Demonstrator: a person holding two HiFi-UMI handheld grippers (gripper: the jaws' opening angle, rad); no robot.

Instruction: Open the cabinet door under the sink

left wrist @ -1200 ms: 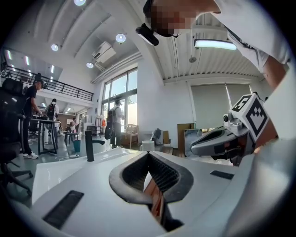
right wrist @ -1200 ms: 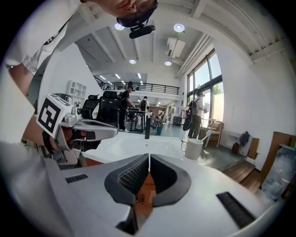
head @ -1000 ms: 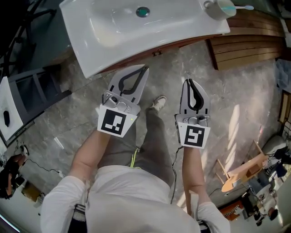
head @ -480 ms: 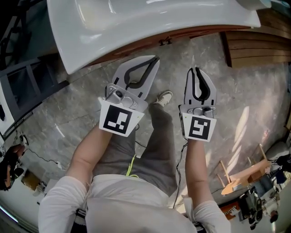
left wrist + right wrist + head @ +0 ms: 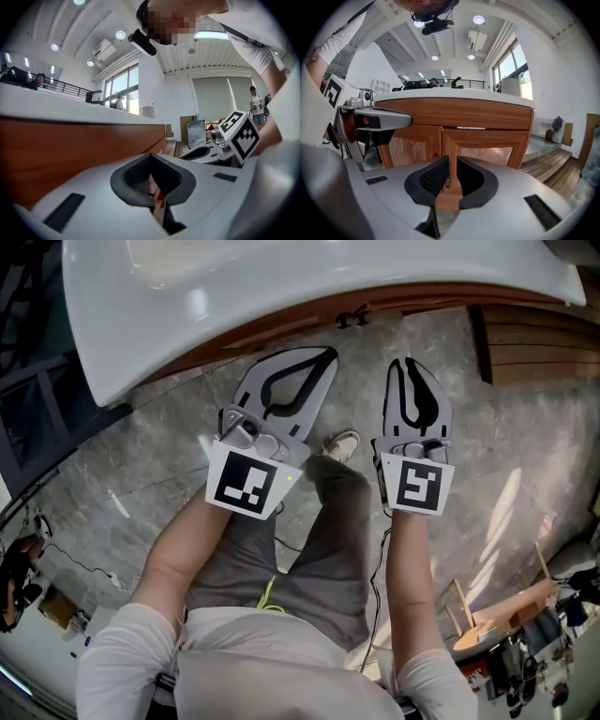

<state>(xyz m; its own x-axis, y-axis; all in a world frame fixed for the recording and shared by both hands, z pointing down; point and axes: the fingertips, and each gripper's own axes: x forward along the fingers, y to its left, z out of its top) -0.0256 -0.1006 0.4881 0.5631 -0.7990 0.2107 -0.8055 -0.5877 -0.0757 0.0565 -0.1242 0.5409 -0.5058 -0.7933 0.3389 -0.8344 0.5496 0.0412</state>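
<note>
While both hang near the cabinet door (image 5: 490, 149), your left gripper (image 5: 322, 356) has closed, empty jaws and your right gripper (image 5: 405, 365) has jaws a little apart, empty.

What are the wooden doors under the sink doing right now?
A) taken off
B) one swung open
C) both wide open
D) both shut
D: in the right gripper view both cabinet doors sit flush with the wooden front under the sink, neither one swung out.
</note>
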